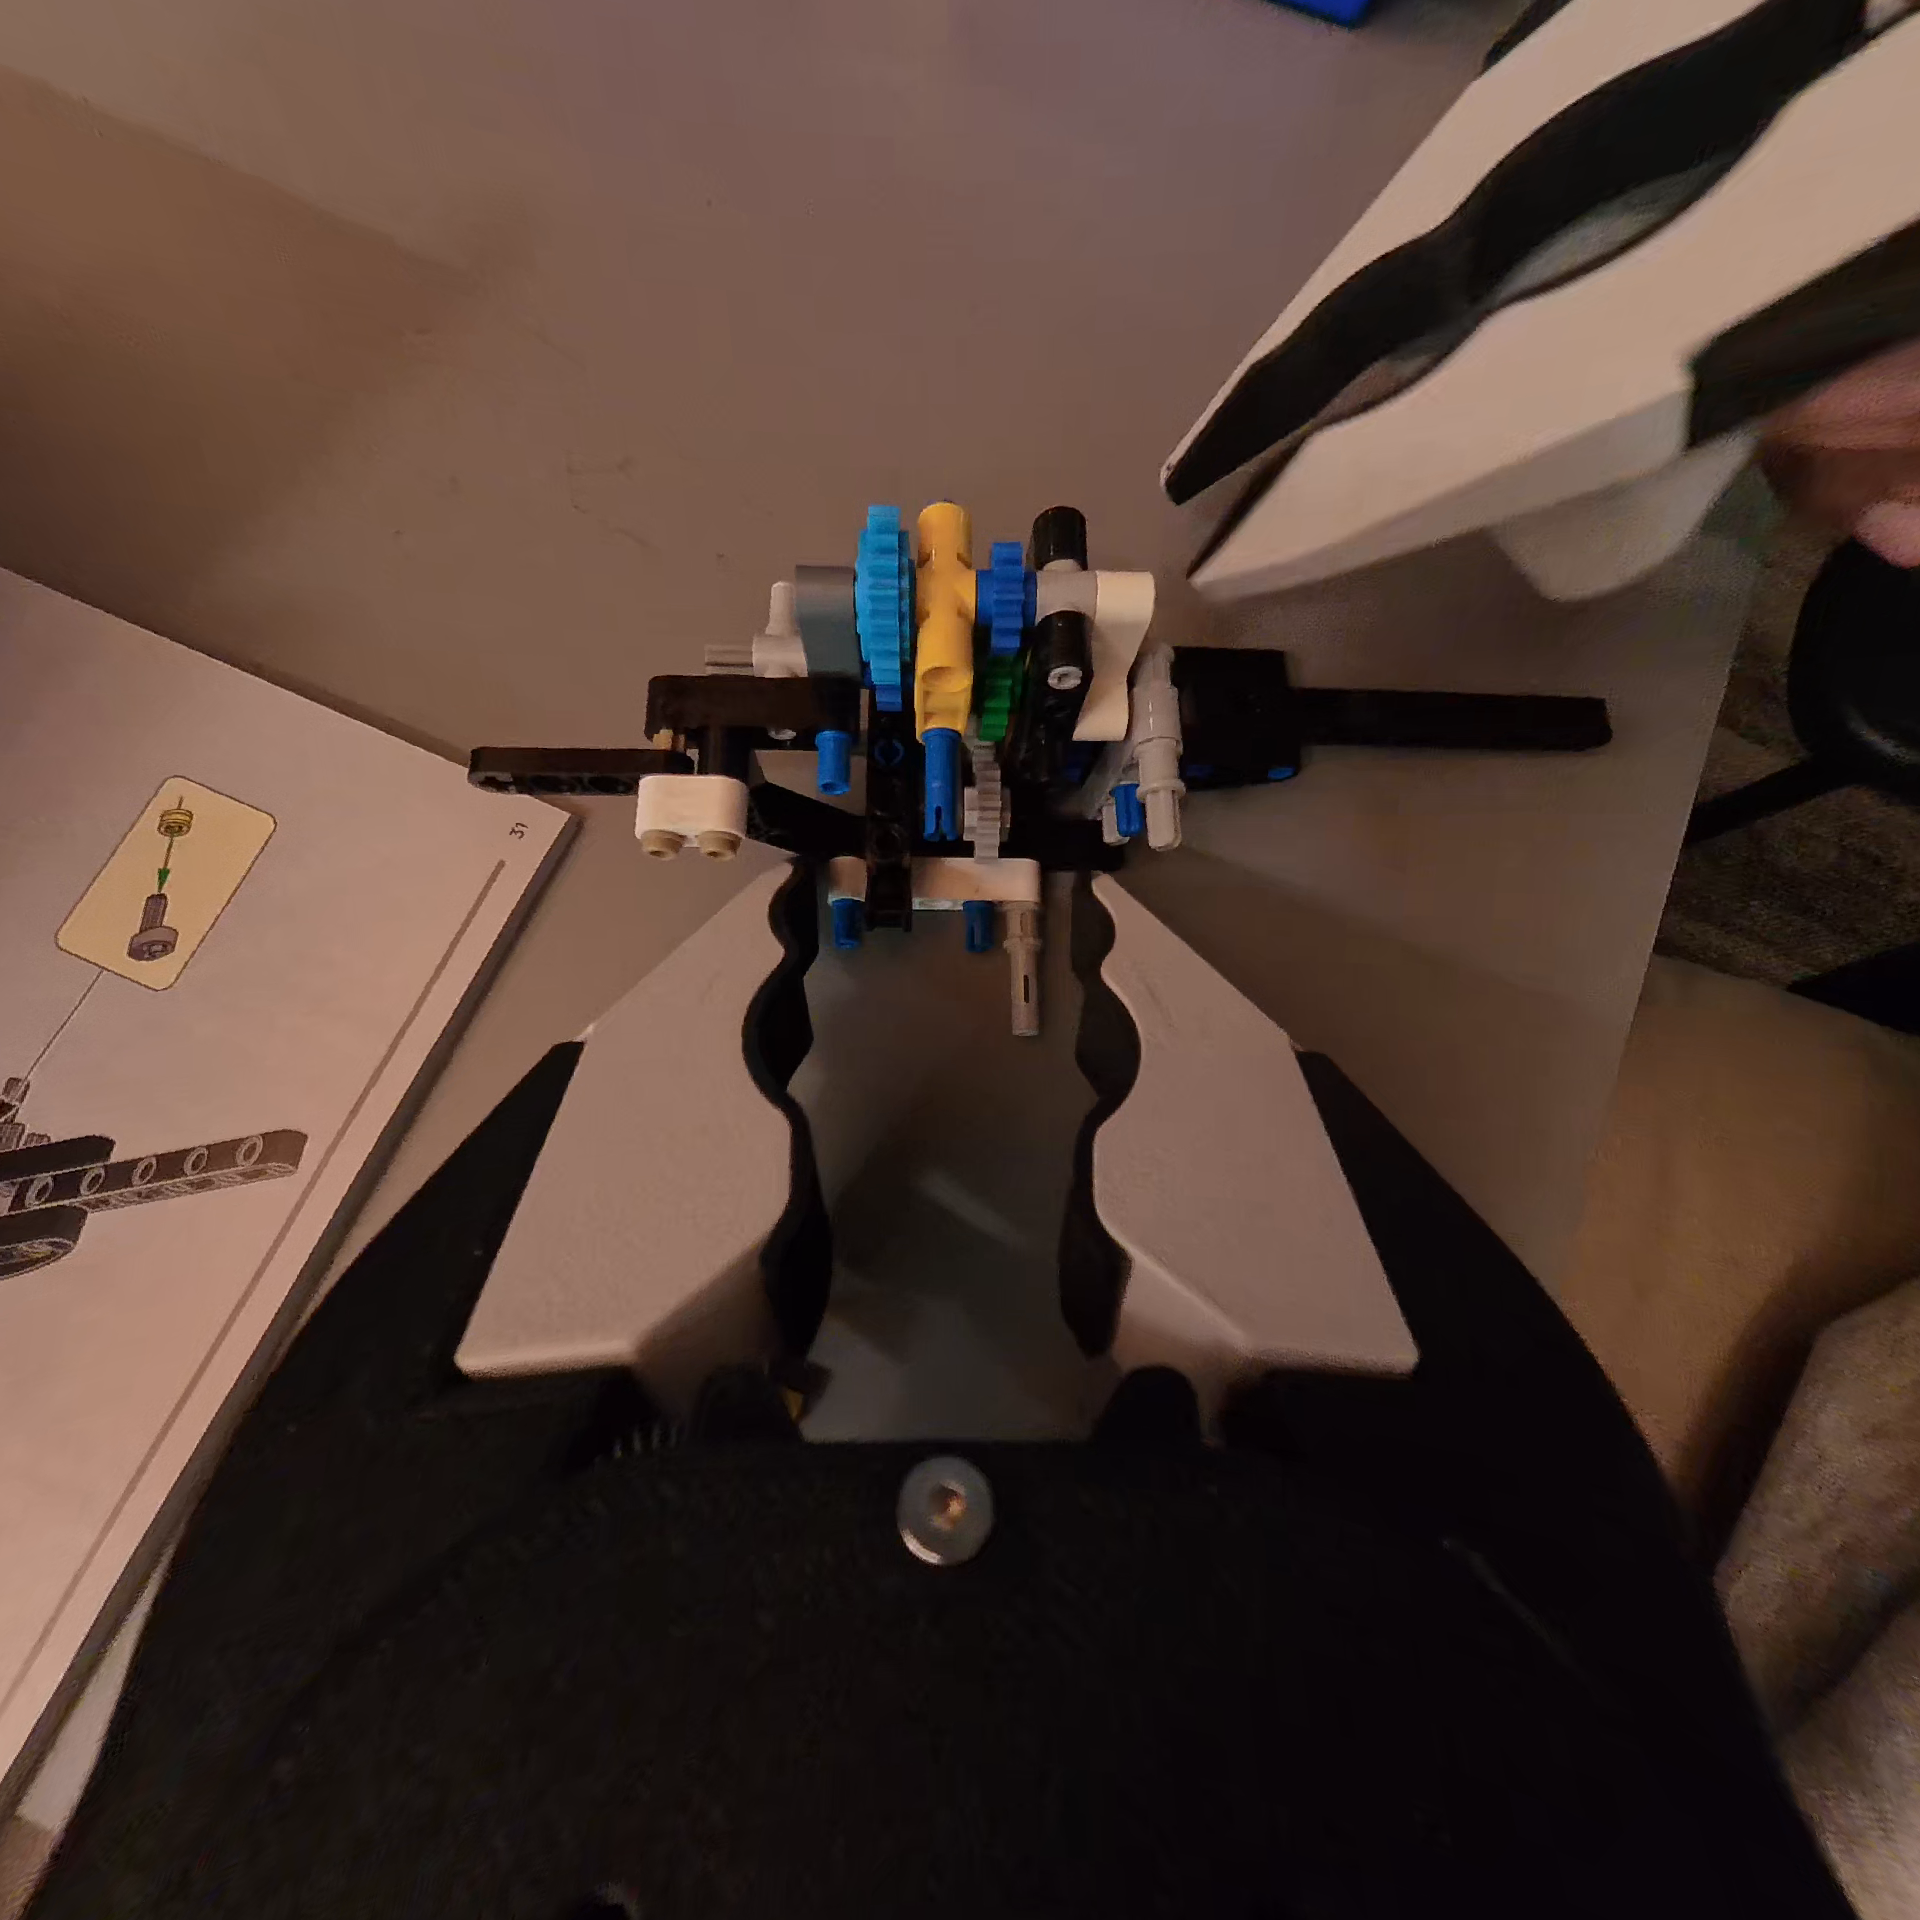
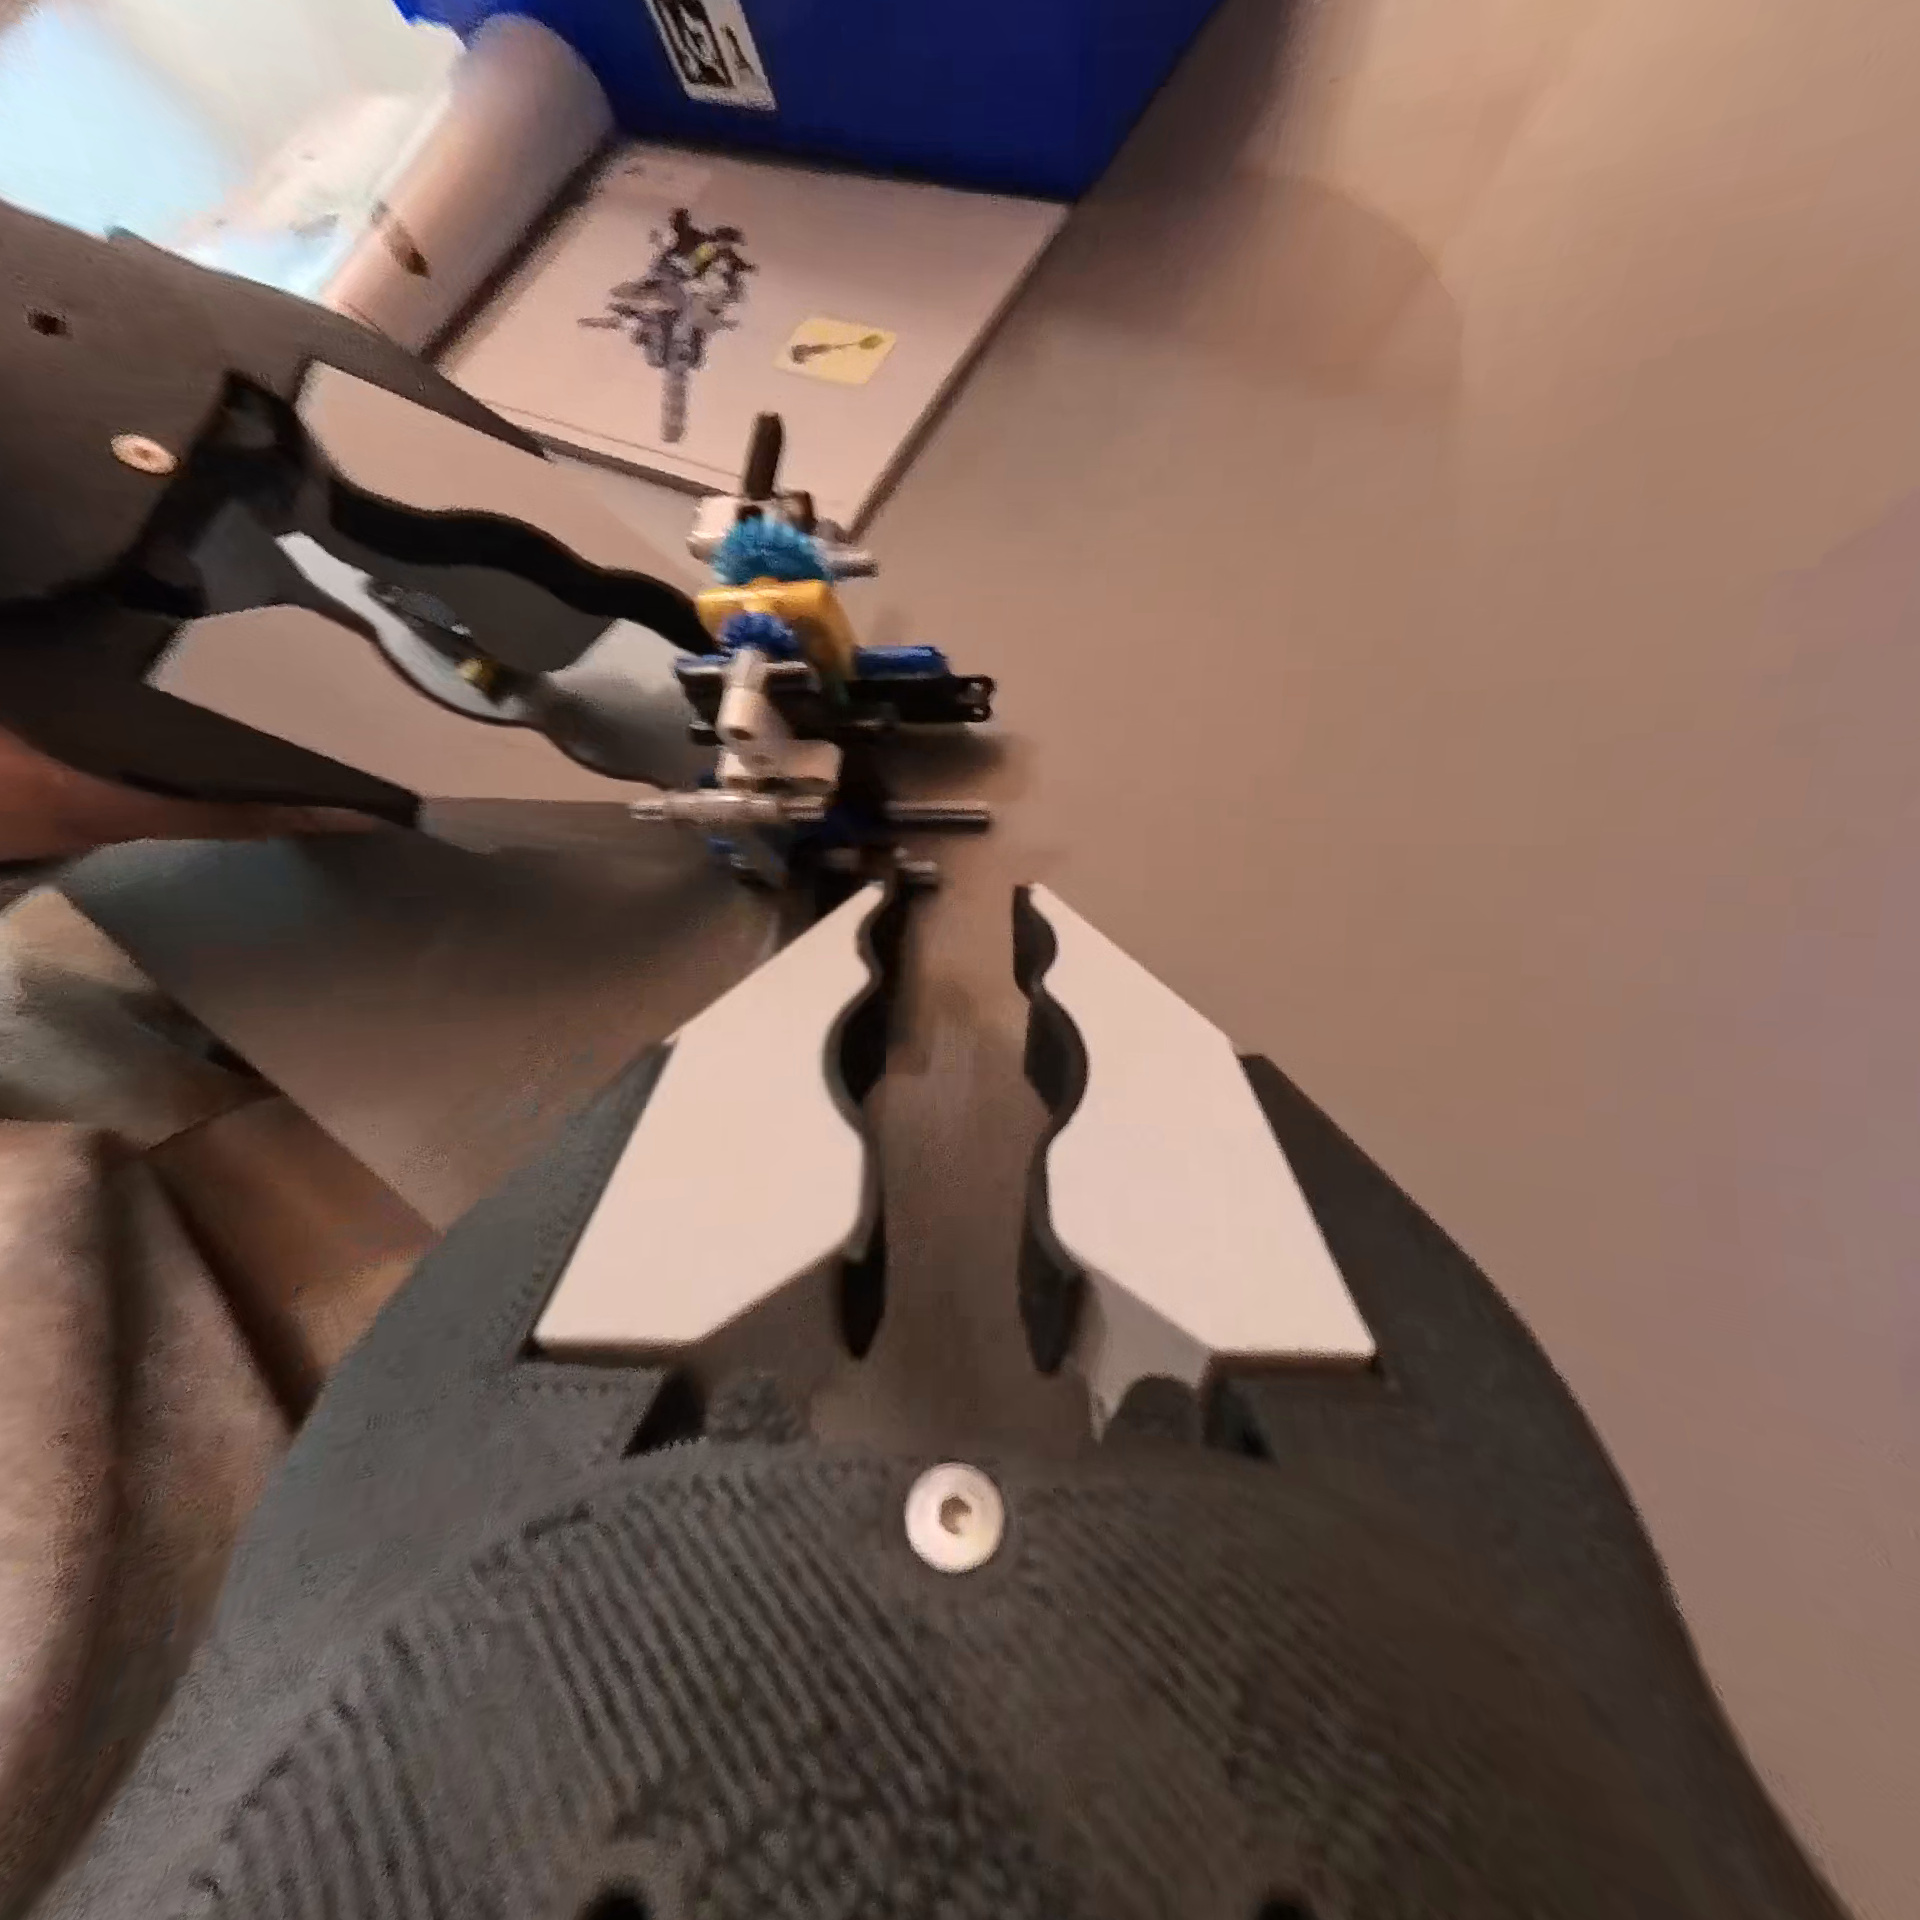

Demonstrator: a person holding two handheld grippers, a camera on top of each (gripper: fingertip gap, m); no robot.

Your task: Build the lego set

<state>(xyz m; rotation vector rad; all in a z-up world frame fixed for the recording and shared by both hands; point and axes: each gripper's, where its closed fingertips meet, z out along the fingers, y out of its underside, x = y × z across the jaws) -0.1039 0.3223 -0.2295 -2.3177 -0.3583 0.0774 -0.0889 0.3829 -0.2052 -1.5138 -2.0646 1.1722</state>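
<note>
The lego assembly [image 1: 956, 707] is a cluster of blue gears, a yellow connector, white and grey pins and black beams, with one long black beam [image 1: 1455, 719] sticking out to the right. My left gripper [image 1: 945, 883] has its fingertips against the black frame at the assembly's near end and appears shut on it. My right gripper [image 2: 954, 894] is slightly open and empty, its tips just short of the assembly [image 2: 774, 665]. In the left wrist view the right gripper [image 1: 1184, 535] comes in blurred from the upper right, beside the assembly's white piece. The left gripper [image 2: 665, 675] also shows in the right wrist view.
An open instruction booklet [image 1: 260, 987] lies on the grey table at the left, and it also shows in the right wrist view [image 2: 748, 332]. A blue box [image 2: 883, 94] stands behind it. The table edge [image 1: 1662, 831] runs close on the right, with floor and a dark chair base [image 1: 1860, 675] beyond. Some 7 cm of space lies between my two pairs of fingers.
</note>
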